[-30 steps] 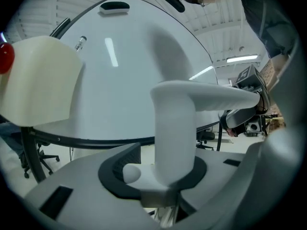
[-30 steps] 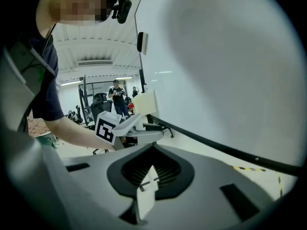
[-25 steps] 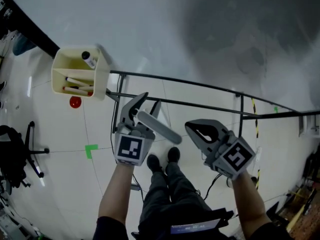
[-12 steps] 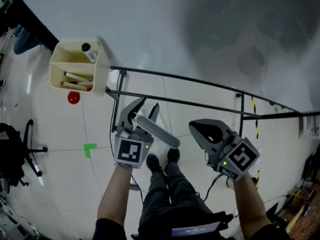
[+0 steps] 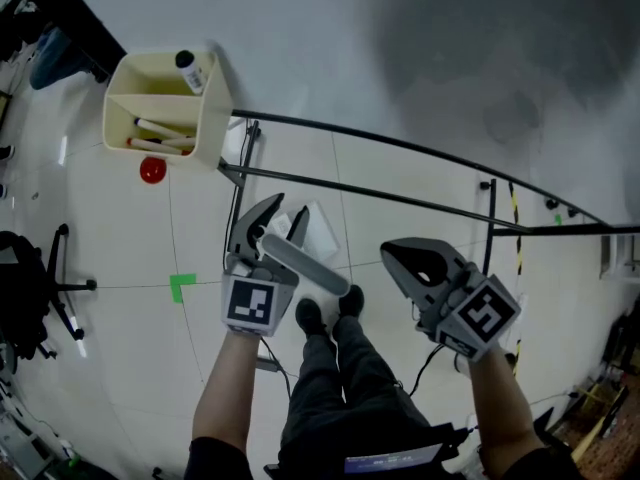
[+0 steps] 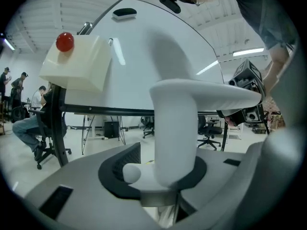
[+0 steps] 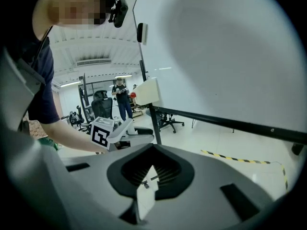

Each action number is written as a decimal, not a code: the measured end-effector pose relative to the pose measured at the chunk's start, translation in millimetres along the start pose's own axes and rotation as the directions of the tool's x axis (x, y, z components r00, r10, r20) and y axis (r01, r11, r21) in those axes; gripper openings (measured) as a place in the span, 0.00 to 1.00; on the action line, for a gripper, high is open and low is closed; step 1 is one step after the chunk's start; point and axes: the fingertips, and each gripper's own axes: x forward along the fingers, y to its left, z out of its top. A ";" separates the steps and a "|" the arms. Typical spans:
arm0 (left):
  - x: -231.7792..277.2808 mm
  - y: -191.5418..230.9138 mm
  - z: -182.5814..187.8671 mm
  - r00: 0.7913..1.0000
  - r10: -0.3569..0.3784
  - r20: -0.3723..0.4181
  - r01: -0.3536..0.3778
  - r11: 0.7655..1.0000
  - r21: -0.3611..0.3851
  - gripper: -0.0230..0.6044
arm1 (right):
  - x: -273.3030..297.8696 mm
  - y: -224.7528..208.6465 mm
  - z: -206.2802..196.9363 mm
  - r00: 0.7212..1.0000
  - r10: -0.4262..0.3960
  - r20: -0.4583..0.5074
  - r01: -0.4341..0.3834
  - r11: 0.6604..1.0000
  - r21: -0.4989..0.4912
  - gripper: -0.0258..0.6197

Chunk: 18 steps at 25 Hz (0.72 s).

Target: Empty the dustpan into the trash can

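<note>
My left gripper [image 5: 288,214] is shut on the dustpan's pale grey handle [image 5: 305,265], which lies slanted across its jaws in the head view. A white piece of the dustpan [image 5: 320,230] shows just beyond the jaws, over the floor. In the left gripper view the handle [image 6: 175,128] stands as a thick white post between the jaws, with a bar across its top. My right gripper [image 5: 398,256] hangs to the right at about the same height, jaws together and holding nothing I can make out. A thin pale sliver [image 7: 146,195] shows at its seam; I cannot tell what it is.
A large whiteboard [image 5: 400,48] on a black frame [image 5: 400,200] stands ahead. A cream tray [image 5: 165,113] with markers hangs on it, and a red knob [image 5: 152,170] sits beside the tray. On the floor are a green tape mark [image 5: 182,286] and an office chair [image 5: 40,298]. My shoes [image 5: 325,313] are below.
My left gripper has sunk a little with the handle in it. The right gripper has stayed where it was.
</note>
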 end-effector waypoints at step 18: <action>-79.7 31.6 -45.8 0.989 0.144 -0.015 -0.145 0.985 -0.091 0.28 | 31.6 50.3 -21.0 0.990 0.117 -0.085 -0.121 0.991 -0.050 0.06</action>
